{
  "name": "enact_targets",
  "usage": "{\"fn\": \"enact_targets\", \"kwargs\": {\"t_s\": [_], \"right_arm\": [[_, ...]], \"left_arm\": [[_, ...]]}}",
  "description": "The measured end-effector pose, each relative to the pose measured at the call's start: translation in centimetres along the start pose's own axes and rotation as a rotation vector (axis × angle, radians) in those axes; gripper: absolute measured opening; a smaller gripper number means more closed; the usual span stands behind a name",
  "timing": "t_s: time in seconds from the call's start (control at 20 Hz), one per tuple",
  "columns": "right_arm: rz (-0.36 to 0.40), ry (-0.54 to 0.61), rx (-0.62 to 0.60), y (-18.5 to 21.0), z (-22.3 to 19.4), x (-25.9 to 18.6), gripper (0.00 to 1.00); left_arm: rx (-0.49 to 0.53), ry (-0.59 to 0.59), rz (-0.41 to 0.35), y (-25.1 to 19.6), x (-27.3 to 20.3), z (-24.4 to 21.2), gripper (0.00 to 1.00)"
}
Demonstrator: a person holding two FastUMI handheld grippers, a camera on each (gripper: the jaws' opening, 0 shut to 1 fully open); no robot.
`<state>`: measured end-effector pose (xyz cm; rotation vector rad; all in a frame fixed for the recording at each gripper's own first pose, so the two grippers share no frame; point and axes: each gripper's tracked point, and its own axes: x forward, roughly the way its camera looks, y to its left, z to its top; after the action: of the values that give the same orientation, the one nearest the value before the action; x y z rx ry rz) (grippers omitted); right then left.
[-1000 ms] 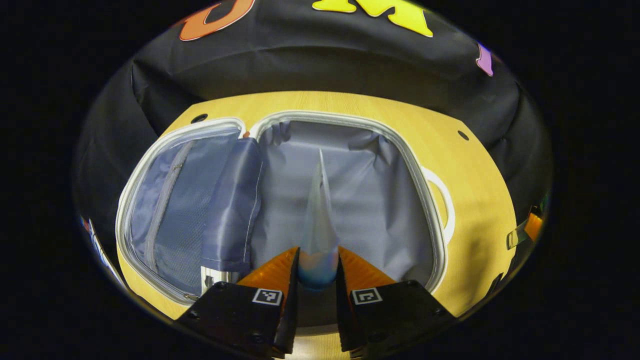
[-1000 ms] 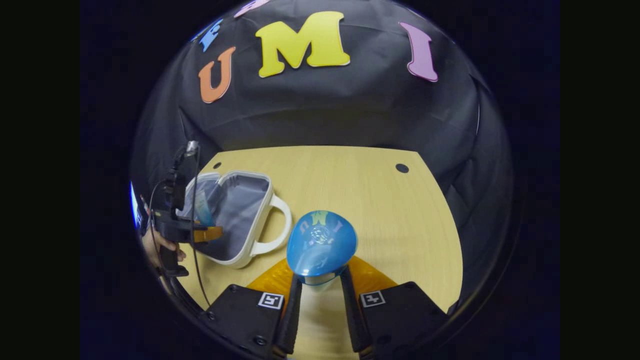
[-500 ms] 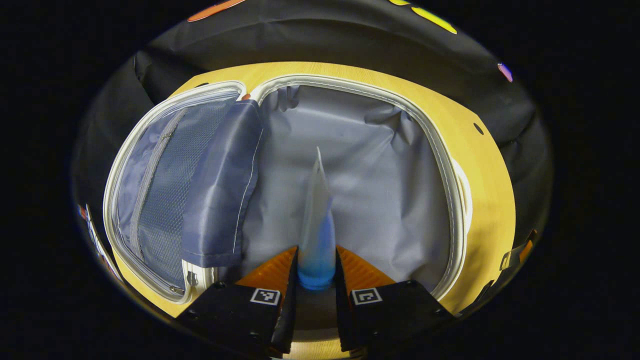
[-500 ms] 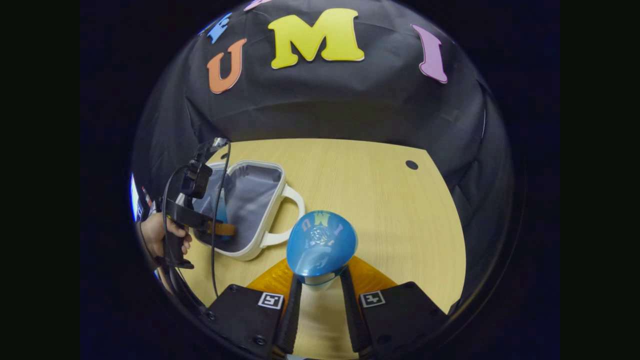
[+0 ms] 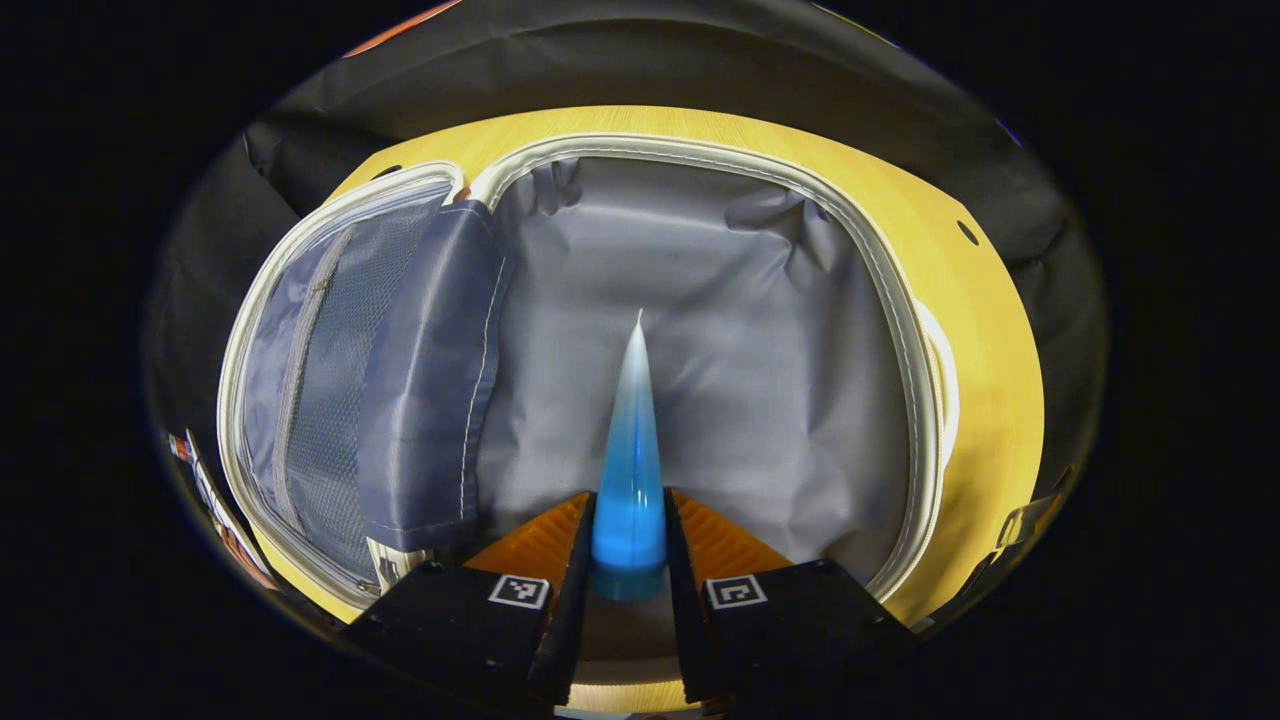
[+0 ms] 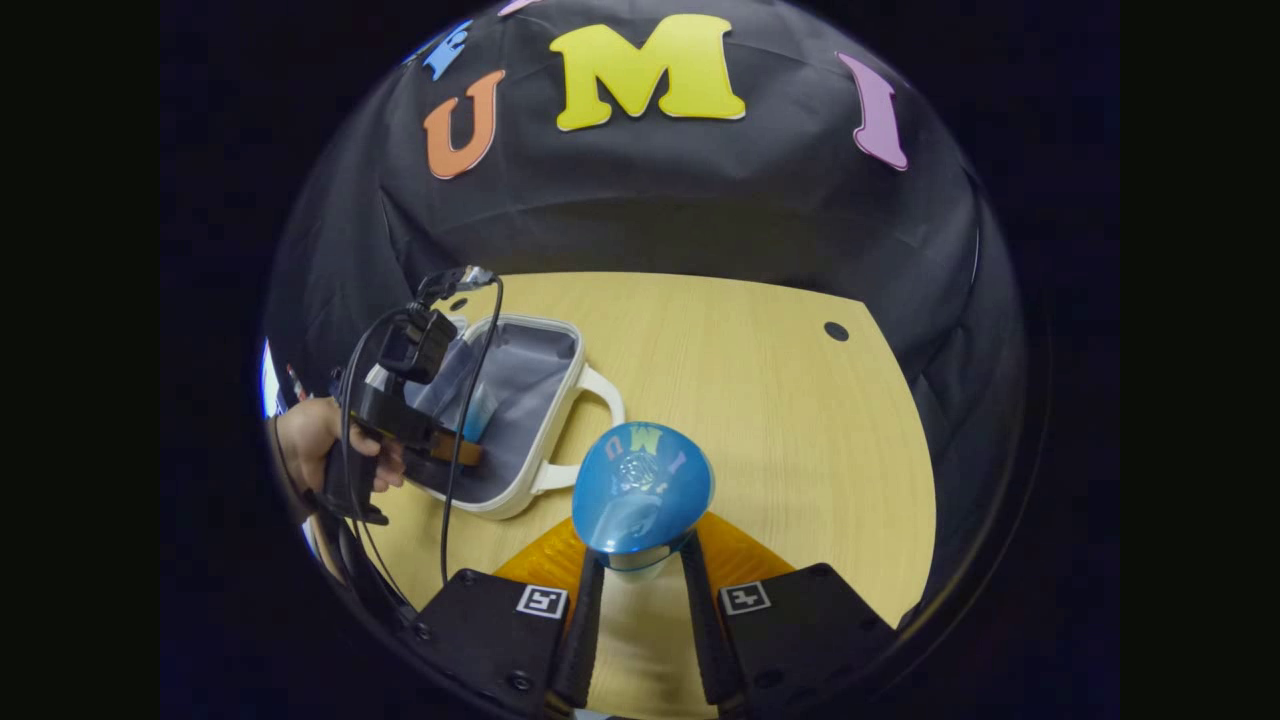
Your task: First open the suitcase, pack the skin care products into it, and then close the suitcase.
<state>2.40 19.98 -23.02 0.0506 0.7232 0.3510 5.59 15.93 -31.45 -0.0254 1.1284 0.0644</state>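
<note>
The white suitcase [image 5: 915,330] lies open on the wooden table, its grey-lined main half in front of me and its mesh-pocket lid [image 5: 330,370] folded out to the left. My left gripper [image 5: 627,545] is shut on a blue tube [image 5: 630,470] whose flat pale end points into the main half, low over the lining. In the right gripper view, my right gripper [image 6: 640,560] is shut on a blue bottle [image 6: 643,485], held above the table to the right of the suitcase [image 6: 520,400]. The left gripper [image 6: 455,450] and the hand holding it reach over the case there.
The wooden table [image 6: 760,400] has open room right of the suitcase, with a small dark hole [image 6: 836,331] near its back right corner. The case's white handle [image 6: 595,420] faces the right gripper. Black cloth walls close in behind.
The left gripper has moved forward and down into the open suitcase with the tube. The right gripper holds the bottle almost still, drifting slightly.
</note>
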Motion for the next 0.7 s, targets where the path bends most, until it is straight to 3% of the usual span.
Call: {"fn": "enact_targets", "kwargs": {"t_s": [0.1,0.15,0.2,0.25,0.3,0.35,0.4,0.7], "right_arm": [[0.007,-0.008,-0.006,0.4,0.4,0.1,0.39],[0.014,-0.015,-0.010,0.8,0.9,0.2,0.39],[0.021,-0.020,-0.015,1.2,1.3,0.3,0.39],[0.026,-0.028,-0.017,1.5,1.9,0.3,0.36],[0.031,-0.037,-0.018,1.9,2.7,0.6,0.39],[0.038,-0.046,-0.019,2.5,3.4,0.8,0.39],[0.046,-0.055,-0.021,3.2,4.2,1.0,0.36],[0.127,-0.078,-0.043,9.9,7.5,3.5,0.36]], "left_arm": [[-0.014,-0.008,-0.016,-0.4,-0.1,-0.1,0.45],[-0.025,-0.025,-0.034,-0.8,-0.5,0.1,0.40],[-0.029,-0.044,-0.050,-1.2,-1.1,0.1,0.58],[-0.028,-0.067,-0.067,-1.5,-1.9,0.2,0.62],[-0.018,-0.099,-0.070,-1.5,-2.9,0.5,0.74],[-0.007,-0.140,-0.065,-1.3,-4.0,0.9,0.71],[0.002,-0.183,-0.064,-1.0,-5.3,1.2,0.86],[0.006,-0.500,0.008,4.1,-13.7,3.1,0.91]]}}
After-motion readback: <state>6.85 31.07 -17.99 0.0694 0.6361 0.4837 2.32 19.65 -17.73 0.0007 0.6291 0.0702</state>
